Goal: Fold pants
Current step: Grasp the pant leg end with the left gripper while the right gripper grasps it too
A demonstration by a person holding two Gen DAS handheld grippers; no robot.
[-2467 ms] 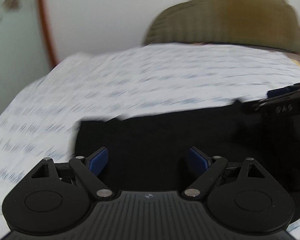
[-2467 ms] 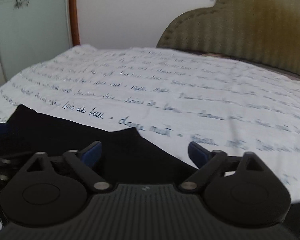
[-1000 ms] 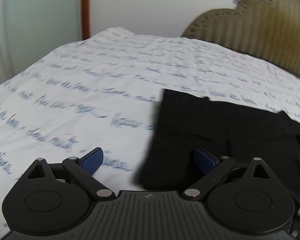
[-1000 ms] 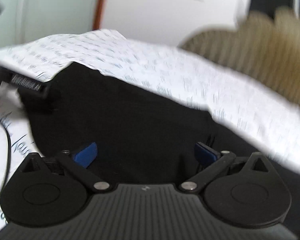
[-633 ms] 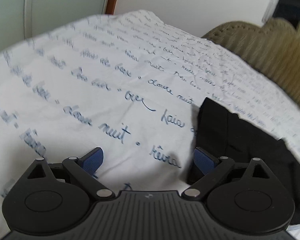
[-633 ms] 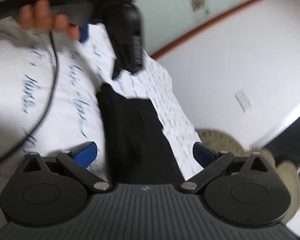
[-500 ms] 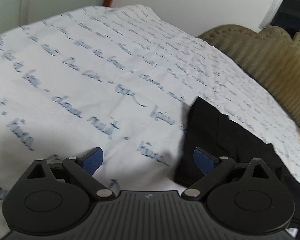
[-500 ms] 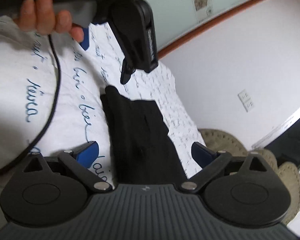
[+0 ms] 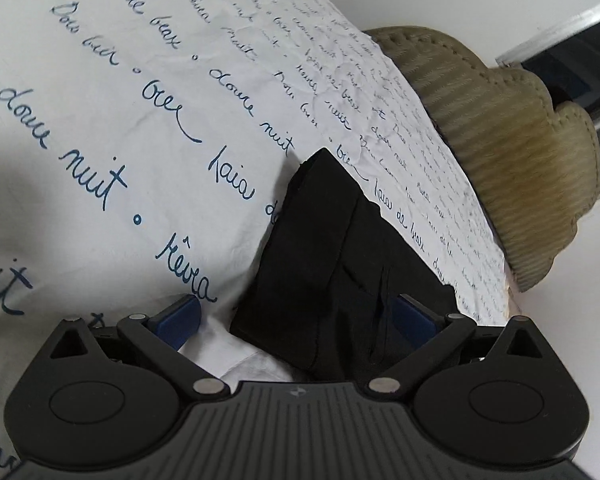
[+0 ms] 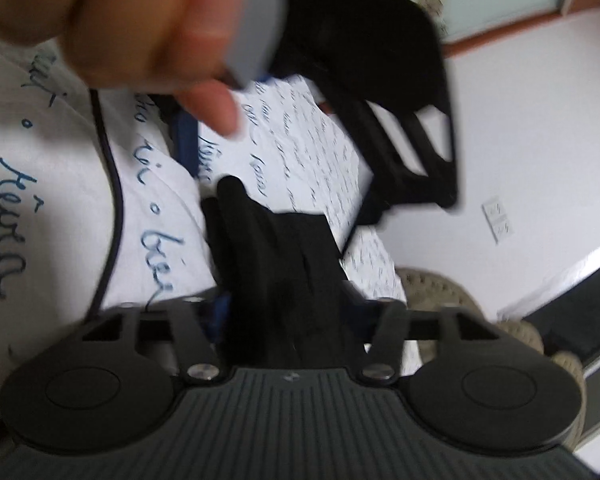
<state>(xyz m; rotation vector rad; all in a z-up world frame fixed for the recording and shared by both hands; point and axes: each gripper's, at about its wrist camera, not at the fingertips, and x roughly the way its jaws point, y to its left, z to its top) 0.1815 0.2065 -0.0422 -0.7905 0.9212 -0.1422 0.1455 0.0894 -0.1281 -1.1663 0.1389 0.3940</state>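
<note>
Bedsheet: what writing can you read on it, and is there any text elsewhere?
"douce nuit" on the bedsheet
"nuit" on the sheet
"rêve" on the sheet, best guess
"faire de beaux" on the sheet, best guess
Far rows: too small to read.
Pants, left gripper: no readable text.

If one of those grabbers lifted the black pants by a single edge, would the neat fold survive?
Probably not. The black pants look like thin, soft cloth, with layers creased and sagging, so they would likely droop and unfold. Lying flat on the printed bedsheet, they seem light, and a push would probably bunch them rather than slide them.
</note>
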